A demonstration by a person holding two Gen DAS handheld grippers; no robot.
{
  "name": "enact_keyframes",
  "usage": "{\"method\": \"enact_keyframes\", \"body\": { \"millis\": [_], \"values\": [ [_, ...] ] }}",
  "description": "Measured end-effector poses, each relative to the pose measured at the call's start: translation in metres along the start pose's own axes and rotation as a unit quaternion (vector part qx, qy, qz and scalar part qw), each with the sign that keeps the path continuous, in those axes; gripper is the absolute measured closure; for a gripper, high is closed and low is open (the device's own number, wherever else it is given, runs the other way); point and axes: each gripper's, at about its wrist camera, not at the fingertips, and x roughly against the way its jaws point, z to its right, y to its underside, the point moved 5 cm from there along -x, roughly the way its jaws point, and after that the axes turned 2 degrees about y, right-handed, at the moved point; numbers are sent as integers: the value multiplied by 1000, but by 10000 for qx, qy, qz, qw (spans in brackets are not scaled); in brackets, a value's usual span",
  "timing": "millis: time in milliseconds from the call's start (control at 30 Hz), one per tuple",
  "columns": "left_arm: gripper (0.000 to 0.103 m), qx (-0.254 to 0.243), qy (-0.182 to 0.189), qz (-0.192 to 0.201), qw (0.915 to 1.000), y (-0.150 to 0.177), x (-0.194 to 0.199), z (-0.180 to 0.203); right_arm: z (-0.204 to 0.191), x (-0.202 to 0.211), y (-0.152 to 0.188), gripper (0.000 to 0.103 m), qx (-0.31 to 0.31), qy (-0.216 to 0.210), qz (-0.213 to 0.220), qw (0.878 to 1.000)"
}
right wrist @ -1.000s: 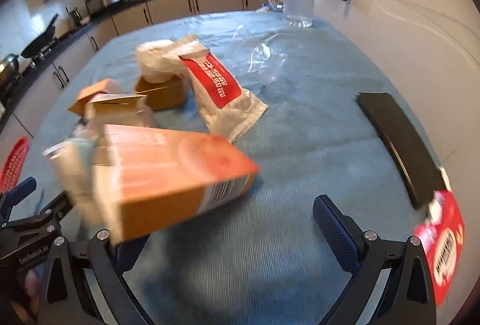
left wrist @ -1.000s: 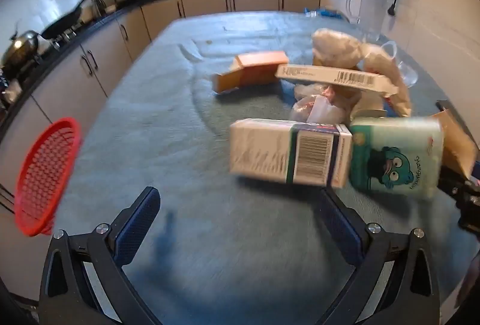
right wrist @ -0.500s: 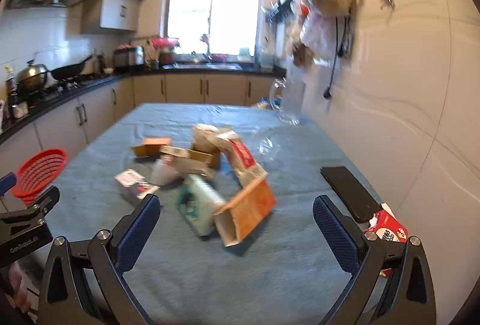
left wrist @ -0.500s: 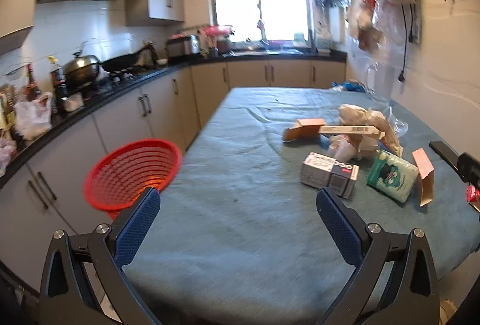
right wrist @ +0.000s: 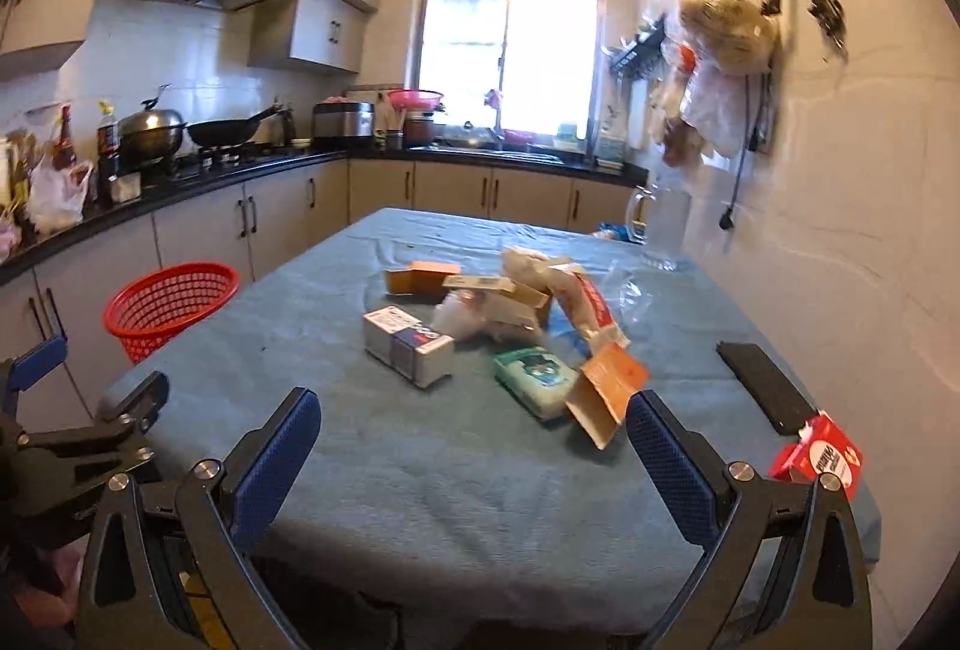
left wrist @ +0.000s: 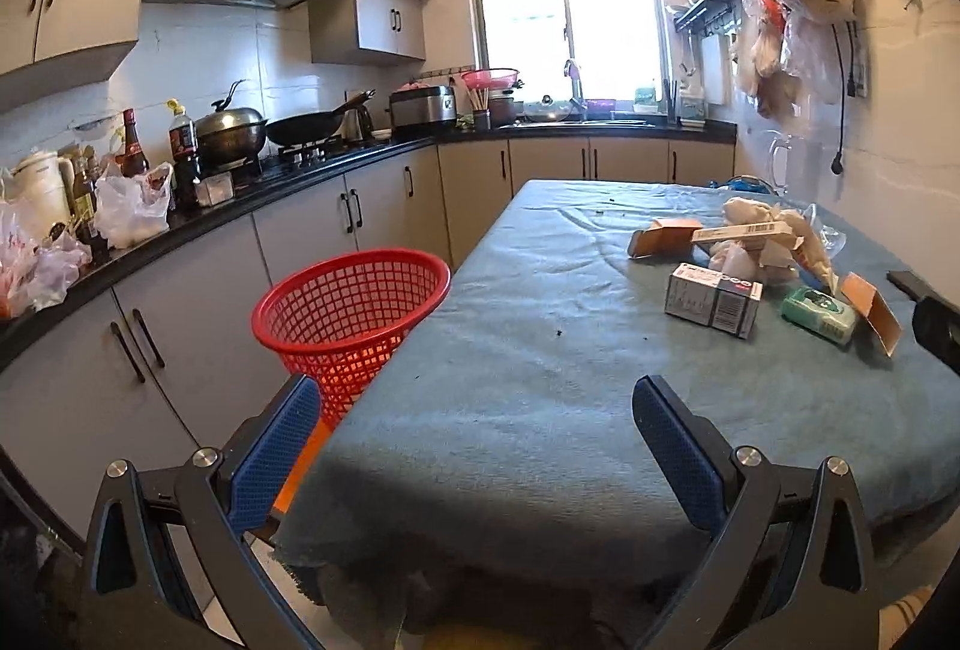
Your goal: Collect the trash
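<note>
Both the left gripper and right gripper were held wide open, empty, before the trash-strewn table beside a red basket.

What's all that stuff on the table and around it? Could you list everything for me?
Table: one, blue-grey cloth, centre.
Basket: one, red mesh, beside table's left edge.
White carton: one, white and blue, mid-table.
Green pack: one, green-white, right of it.
Orange cartons: two, one near, one far.
Red-white bag: one, in the pile.
Black slab: one, right edge.
Red box: one, near right corner.
Jug: one, clear, far end.
Left gripper: open, empty.
Right gripper: open, empty.
</note>
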Motion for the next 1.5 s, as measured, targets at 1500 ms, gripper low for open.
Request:
{"method": "enact_keyframes", "body": {
  "millis": [1500],
  "values": [
    [0,63,147,-195,9997,14,-10,1,-9,-16,16,0,80,-194,-376,9991]
  ]
}}
